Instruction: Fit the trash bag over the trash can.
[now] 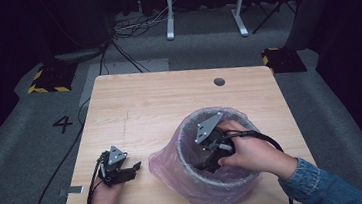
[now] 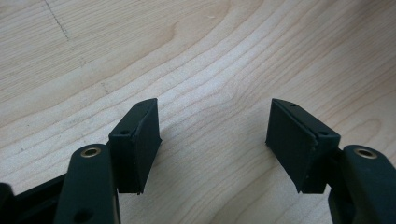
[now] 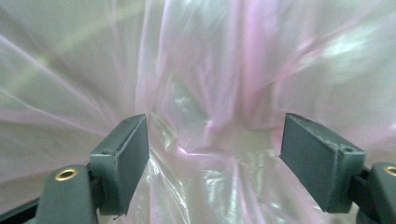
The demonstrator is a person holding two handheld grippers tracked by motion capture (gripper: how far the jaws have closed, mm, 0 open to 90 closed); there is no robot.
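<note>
- My left gripper (image 1: pixel 134 167) rests low over the bare desk (image 1: pixel 149 105), jaws wide with nothing between them.
- Just to its right stands the bin (image 1: pixel 190 169), lined with a pink plastic bag (image 1: pixel 162 166) spilling over the rim.
- My right gripper (image 1: pixel 206 166) reaches inside the bin, jaws wide, bag film (image 3: pixel 210 93) crumpled just ahead.

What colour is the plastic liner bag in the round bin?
Translucent pink plastic liner bag; clearest in the right gripper view.

Pink translucent bag (image 1: pixel 167 166), grey bin (image 1: pixel 211 177), pale wood-grain table (image 1: pixel 158 99), black grippers.
</note>
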